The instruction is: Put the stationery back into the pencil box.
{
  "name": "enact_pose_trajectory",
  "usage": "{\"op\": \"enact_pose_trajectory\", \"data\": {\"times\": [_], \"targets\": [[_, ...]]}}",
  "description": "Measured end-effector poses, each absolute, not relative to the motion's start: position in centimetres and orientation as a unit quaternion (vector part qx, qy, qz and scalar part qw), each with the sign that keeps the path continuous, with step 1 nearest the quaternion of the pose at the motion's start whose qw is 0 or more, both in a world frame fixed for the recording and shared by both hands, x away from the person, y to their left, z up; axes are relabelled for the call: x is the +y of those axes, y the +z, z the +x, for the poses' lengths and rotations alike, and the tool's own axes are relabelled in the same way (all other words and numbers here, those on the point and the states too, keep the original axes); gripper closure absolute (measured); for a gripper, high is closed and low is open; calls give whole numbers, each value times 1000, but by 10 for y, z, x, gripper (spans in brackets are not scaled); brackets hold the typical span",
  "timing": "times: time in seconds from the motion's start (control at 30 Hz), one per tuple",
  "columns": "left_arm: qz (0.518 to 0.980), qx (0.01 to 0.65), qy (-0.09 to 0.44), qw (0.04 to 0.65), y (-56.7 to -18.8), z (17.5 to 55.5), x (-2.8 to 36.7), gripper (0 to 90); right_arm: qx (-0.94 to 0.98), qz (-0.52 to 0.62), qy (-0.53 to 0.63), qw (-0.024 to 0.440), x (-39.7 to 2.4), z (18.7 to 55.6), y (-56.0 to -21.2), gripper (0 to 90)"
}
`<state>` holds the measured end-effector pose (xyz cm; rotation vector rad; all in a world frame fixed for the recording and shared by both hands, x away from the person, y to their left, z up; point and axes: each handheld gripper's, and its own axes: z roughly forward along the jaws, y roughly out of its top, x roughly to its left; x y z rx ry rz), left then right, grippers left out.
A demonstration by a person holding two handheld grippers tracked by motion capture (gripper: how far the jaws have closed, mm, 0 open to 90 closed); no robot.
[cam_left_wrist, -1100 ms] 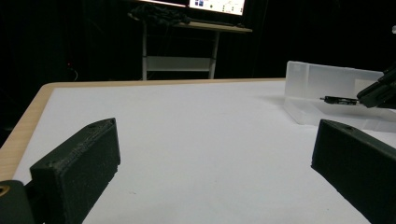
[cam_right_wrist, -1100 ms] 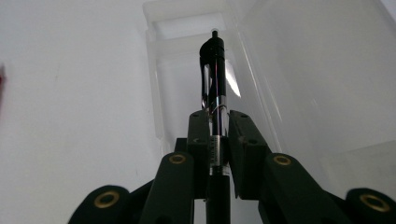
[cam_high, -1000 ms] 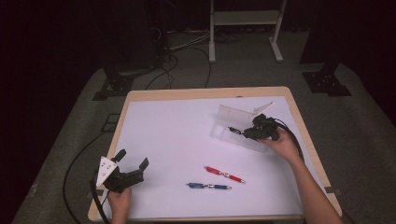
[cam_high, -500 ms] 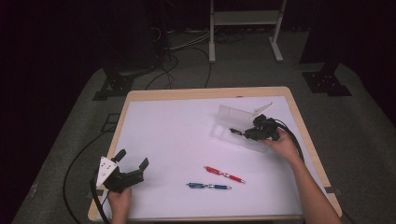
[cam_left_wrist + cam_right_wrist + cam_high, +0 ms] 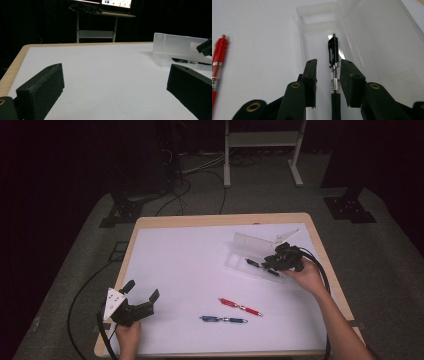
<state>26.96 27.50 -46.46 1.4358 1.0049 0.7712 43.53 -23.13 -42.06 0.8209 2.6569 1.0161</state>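
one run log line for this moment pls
right hand-held gripper: jaws just opened, black pen between, lying in clear plastic case | left hand-held gripper: open, idle | red pen, blue pen: on table

A black pen [image 5: 333, 60] with a clear, white-labelled barrel lies in a frosted, see-through case [image 5: 255, 254] on a bench [image 5: 210, 221] of pale wood covered by a white sheet [image 5: 200, 270]. Nearer the person than the case lie a red pen [image 5: 240, 306] and a blue pen [image 5: 223, 319]. The right gripper [image 5: 328, 75] is black with brass-coloured rivets; the left gripper [image 5: 141, 295] is black with a pale grey plate.
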Motion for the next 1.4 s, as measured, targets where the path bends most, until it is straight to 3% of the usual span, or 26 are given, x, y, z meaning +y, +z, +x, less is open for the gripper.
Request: {"op": "enact_pose_trajectory", "data": {"times": [0.87,1.4], "targets": [[614,430,330,574,-464,269,275,4,878,232,414,58,-209,367,-407,352],[614,429,332,573,-464,269,275,4,877,218,426,44,-197,337,-418,252]]}}
